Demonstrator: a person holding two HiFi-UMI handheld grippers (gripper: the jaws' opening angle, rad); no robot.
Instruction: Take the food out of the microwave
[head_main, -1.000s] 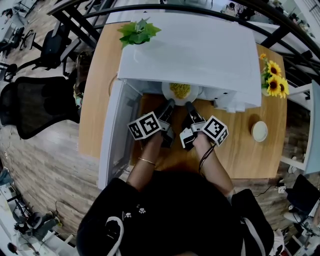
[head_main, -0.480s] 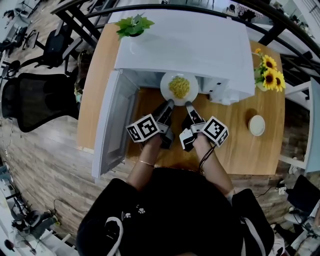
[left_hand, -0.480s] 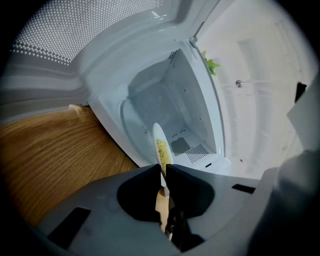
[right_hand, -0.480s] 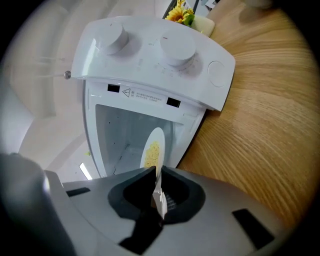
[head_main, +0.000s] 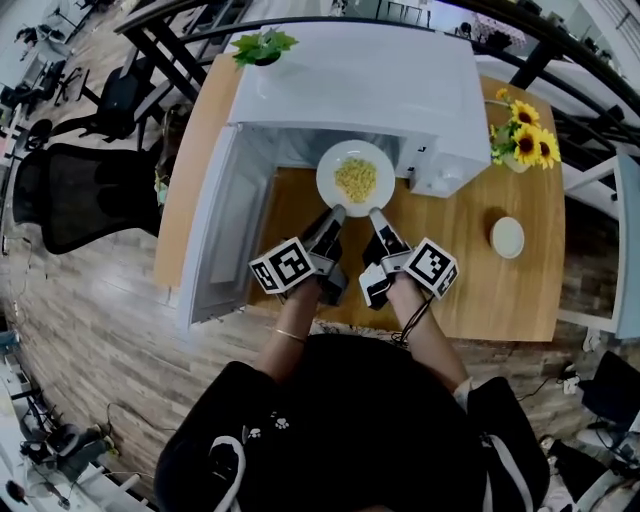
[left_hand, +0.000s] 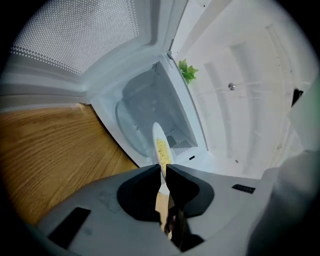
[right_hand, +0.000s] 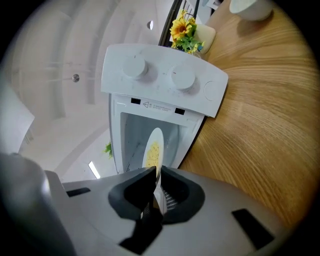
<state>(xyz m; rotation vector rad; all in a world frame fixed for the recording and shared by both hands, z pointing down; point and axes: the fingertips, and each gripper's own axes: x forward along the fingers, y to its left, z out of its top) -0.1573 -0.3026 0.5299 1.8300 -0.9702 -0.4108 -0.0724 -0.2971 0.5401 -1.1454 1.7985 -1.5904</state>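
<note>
The left gripper (head_main: 336, 213) clamps the white plate (head_main: 331, 168) at its 7 o'clock rim. The right gripper (head_main: 375, 213) clamps it at 5 o'clock, and both pairs of jaws are closed on the thin edge. The plate carries a heap of yellow food (head_main: 355, 180) and hangs at the open mouth of the microwave (head_main: 380, 80), above the wooden worktop (head_main: 500, 290). The microwave door (head_main: 215, 235) stands open at the plate's 9 o'clock. Sunflowers (head_main: 522, 145) stand at 2 o'clock and a small white bowl (head_main: 507, 237) at 4 o'clock.

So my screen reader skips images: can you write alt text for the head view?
Seen from above, a person holds a white plate of yellow food by its near rim with the left tool and right tool, at the mouth of an open white microwave on a wooden table. Its door stands open at left.
</note>
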